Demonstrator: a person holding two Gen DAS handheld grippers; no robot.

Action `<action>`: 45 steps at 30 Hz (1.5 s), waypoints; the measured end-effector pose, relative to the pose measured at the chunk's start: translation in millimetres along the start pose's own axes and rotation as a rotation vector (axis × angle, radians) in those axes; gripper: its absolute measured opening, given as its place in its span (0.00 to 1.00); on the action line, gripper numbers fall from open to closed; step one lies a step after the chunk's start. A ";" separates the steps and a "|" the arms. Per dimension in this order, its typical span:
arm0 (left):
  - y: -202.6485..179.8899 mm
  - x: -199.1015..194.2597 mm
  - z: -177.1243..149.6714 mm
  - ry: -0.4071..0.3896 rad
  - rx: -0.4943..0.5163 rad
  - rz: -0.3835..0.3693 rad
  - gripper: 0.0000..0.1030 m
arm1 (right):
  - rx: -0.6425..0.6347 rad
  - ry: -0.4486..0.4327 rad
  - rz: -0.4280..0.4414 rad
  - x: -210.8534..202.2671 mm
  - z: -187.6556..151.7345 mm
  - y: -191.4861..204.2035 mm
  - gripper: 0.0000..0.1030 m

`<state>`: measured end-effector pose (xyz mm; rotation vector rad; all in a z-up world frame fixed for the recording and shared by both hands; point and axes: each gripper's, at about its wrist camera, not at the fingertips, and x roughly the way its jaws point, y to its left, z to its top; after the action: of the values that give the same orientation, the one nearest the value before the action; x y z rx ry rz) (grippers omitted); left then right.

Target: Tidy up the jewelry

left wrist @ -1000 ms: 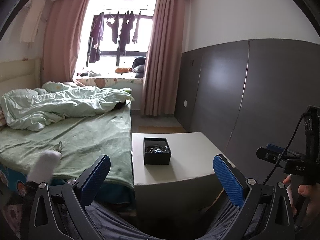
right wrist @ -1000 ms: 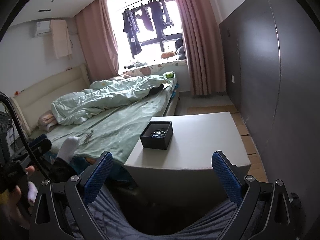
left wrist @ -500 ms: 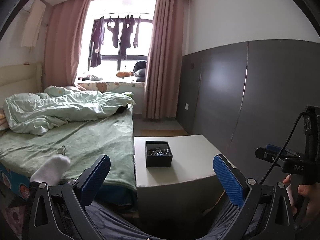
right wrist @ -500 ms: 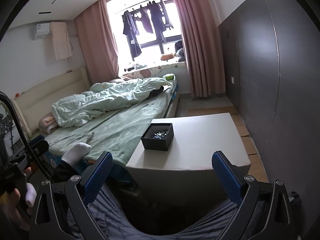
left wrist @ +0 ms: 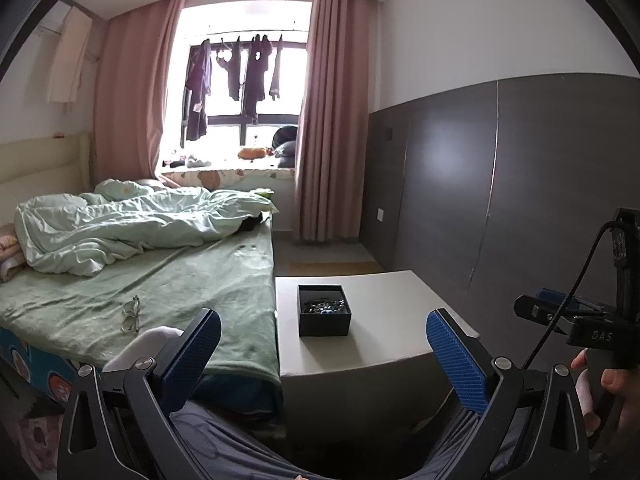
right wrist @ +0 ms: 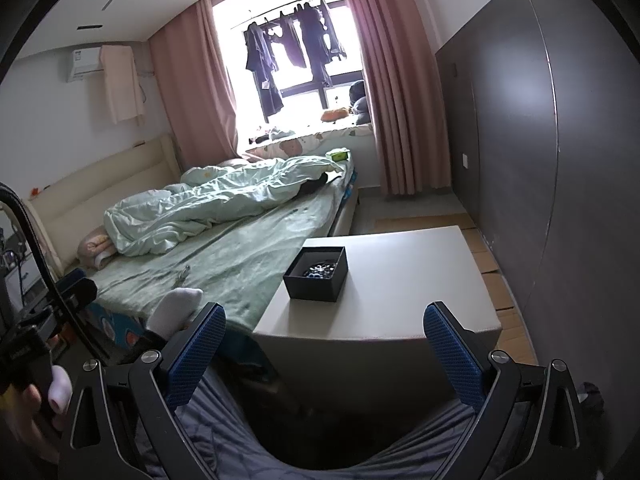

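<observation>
A green-sheeted bed (left wrist: 160, 280) runs alongside the white table (right wrist: 420, 276), and on the table's bed-side half sits a black box (right wrist: 316, 276) with a tangle of jewelry (right wrist: 320, 269) inside. Both the left gripper (left wrist: 322, 344) and right gripper (right wrist: 322, 340) hang spread and empty, well short of the table. With the jewelry lying together in the box, the scene fits sorting either finished or yet to come.

jewelry (left wrist: 323, 306) inside black box (left wrist: 324, 325): pieces too small to tell apart
eyeglasses (left wrist: 131, 314) on bed (left wrist: 160, 280): partly blurred
</observation>
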<state>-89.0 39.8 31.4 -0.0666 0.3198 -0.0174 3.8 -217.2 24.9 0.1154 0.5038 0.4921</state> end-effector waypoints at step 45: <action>-10.1 -1.3 1.9 -0.014 0.007 0.003 1.00 | -0.005 0.008 -0.013 0.9 -5.4 -4.2 0.97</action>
<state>-89.7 29.8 34.3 -0.0595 0.3059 -0.0149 3.6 -220.5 18.8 0.1057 0.5106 0.4810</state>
